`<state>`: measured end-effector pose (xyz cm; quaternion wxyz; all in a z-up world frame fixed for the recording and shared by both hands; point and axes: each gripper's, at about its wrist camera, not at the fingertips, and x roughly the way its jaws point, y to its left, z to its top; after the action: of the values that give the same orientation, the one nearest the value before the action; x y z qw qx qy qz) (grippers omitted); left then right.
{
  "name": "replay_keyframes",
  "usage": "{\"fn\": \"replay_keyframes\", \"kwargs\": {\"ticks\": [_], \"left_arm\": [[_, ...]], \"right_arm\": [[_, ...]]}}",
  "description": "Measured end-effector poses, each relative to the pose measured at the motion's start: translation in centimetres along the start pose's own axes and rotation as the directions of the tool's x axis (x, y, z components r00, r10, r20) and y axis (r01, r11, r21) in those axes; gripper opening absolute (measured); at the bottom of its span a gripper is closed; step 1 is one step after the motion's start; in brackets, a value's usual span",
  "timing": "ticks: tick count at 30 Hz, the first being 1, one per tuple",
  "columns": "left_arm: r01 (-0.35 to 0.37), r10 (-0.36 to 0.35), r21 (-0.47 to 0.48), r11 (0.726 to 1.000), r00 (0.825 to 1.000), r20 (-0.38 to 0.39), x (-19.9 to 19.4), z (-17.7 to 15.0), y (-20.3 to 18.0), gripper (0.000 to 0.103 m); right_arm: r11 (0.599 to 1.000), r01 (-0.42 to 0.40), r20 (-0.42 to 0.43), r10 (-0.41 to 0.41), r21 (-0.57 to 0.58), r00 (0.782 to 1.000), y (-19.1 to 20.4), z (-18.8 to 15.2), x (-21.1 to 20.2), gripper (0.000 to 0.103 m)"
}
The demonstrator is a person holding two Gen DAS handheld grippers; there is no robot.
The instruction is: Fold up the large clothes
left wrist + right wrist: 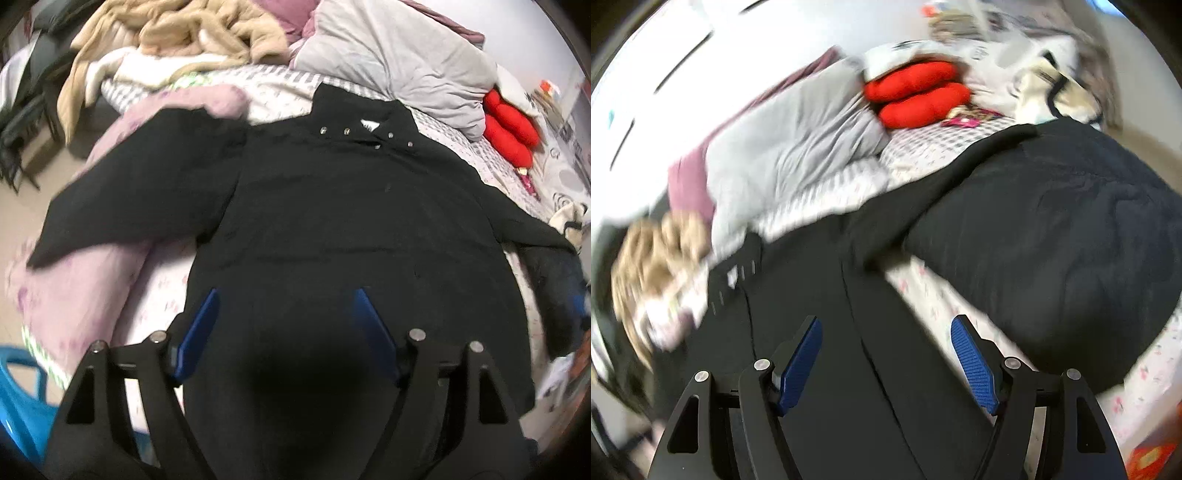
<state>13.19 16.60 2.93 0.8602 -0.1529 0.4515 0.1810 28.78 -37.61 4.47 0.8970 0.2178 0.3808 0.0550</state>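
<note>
A large black coat [332, 221] lies spread flat on the bed, collar with metal studs at the far end, sleeves out to both sides. My left gripper [286, 295] hovers over its lower body, open and empty, blue pads apart. In the right wrist view the same black coat [831, 295] runs under my right gripper [886, 321], which is open and empty above the coat's right side. Its right sleeve leads towards a dark navy quilted garment [1052, 240]. The right view is motion-blurred.
The bed [273, 92] has a patterned sheet. A pink blanket [85, 266] lies at the left, a beige coat pile [177, 33] and a grey pillow [399, 62] at the far end, red cushions [513, 133] at the right. A blue plastic stool [22, 398] stands lower left.
</note>
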Motion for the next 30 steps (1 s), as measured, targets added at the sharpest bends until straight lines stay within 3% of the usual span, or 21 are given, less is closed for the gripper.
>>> {"fn": "replay_keyframes", "kwargs": {"ticks": [2, 7, 11, 19, 20, 22, 23, 24, 30], "left_arm": [[-0.032, 0.032, 0.03, 0.999, 0.999, 0.013, 1.7, 0.1, -0.8, 0.08], [-0.037, 0.04, 0.027, 0.999, 0.995, -0.095, 6.4, 0.1, -0.9, 0.08], [-0.019, 0.016, -0.03, 0.999, 0.995, -0.097, 7.6, 1.1, -0.3, 0.08], [0.045, -0.06, -0.092, 0.995, 0.984, -0.166, 9.9, 1.6, -0.1, 0.08], [0.048, -0.063, -0.094, 0.994, 0.984, -0.168, 9.9, 1.6, 0.0, 0.08], [0.054, -0.07, -0.095, 0.994, 0.982, -0.175, 10.1, 1.6, 0.0, 0.08], [0.057, -0.074, -0.097, 0.994, 0.982, -0.176, 10.1, 1.7, 0.1, 0.08], [0.059, -0.076, -0.1, 0.993, 0.982, -0.173, 10.1, 1.8, 0.3, 0.08], [0.032, -0.054, -0.129, 0.991, 0.984, -0.167, 10.3, 2.4, 1.5, 0.08]], "right_arm": [[0.999, 0.01, 0.019, -0.011, 0.043, 1.0, -0.7, 2.9, 1.2, 0.073], [0.988, 0.053, 0.049, -0.061, 0.147, 0.997, -3.1, 7.8, 5.1, 0.073], [0.962, 0.07, 0.058, -0.088, 0.263, 0.994, -5.8, 8.9, 7.9, 0.073], [0.953, 0.108, 0.118, -0.146, 0.282, 0.982, -6.7, 11.5, 11.0, 0.072], [0.95, 0.128, 0.119, -0.168, 0.284, 0.979, -6.8, 11.6, 11.5, 0.065], [0.951, 0.153, 0.117, -0.19, 0.269, 0.975, -6.7, 11.9, 12.4, 0.043], [0.954, 0.142, 0.111, -0.176, 0.266, 0.978, -6.6, 11.9, 12.9, 0.019], [0.956, 0.124, 0.107, -0.157, 0.265, 0.982, -6.7, 11.9, 13.2, 0.007], [0.974, 0.159, 0.264, -0.197, 0.159, 0.944, -2.6, 13.0, 9.8, 0.004]]}}
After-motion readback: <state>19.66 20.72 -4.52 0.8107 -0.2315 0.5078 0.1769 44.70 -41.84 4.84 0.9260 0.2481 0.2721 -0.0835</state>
